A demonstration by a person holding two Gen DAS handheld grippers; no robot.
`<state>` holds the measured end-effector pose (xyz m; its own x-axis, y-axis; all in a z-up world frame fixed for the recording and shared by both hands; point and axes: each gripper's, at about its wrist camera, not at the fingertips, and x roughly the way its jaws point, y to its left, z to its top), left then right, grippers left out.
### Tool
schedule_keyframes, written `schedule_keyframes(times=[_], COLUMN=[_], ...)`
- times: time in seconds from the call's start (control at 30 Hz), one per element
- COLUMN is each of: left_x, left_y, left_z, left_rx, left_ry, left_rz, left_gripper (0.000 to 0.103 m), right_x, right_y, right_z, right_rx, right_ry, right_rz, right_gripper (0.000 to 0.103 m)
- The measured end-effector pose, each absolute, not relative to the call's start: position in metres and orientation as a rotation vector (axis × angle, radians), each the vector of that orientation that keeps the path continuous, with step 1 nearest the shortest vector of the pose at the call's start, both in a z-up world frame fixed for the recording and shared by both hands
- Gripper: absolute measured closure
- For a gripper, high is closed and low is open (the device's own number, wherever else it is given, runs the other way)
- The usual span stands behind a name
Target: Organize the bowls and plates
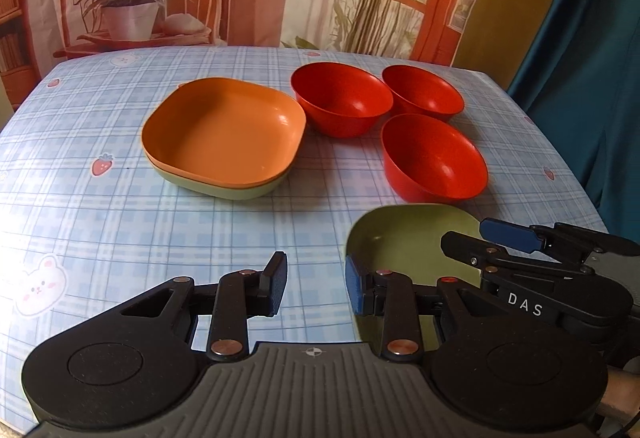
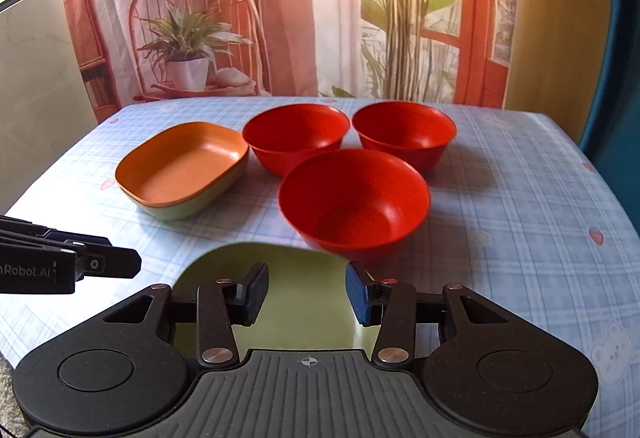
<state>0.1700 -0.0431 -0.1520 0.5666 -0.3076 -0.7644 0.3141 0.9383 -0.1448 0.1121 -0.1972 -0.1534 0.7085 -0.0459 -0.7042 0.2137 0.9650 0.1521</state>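
We hold both grippers open: our right gripper (image 2: pixel 306 292) straddles the near green plate (image 2: pixel 296 270), our left gripper (image 1: pixel 316 284) beside it.

A printed backdrop (image 2: pixel 280 17) of plants and a chair hangs behind the blue plaid tablecloth (image 1: pixel 100 222).

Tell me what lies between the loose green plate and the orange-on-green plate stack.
Nothing visible. The loose green square plate sits under the right tool; from it to the orange plate stacked on a green one there is only bare checked tablecloth. The nearest red bowl stands right of that line.
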Motion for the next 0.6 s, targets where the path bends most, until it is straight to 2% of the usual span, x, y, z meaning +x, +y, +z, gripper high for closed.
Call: schedule_keyframes(times=[0.3, 0.43, 0.6], left_x=[0.162, 0.161, 0.162], left_y=[-0.057, -0.058, -0.06], left_z=[-0.169, -0.171, -0.175], left_rx=[0.008, 0.007, -0.006], left_ry=[0.955, 0.96, 0.98], left_rz=[-0.394, -0.397, -0.416], left_gripper=[0.07, 0.073, 0.085], right_x=[0.088, 0.085, 0.083], right_y=[-0.208, -0.208, -0.212], right_z=[-0.164, -0.163, -0.164], right_rx=[0.257, 0.258, 0.27], right_ry=[0.762, 0.745, 0.744], right_rz=[-0.213, -0.223, -0.245], right_gripper=[0.081, 0.08, 0.08])
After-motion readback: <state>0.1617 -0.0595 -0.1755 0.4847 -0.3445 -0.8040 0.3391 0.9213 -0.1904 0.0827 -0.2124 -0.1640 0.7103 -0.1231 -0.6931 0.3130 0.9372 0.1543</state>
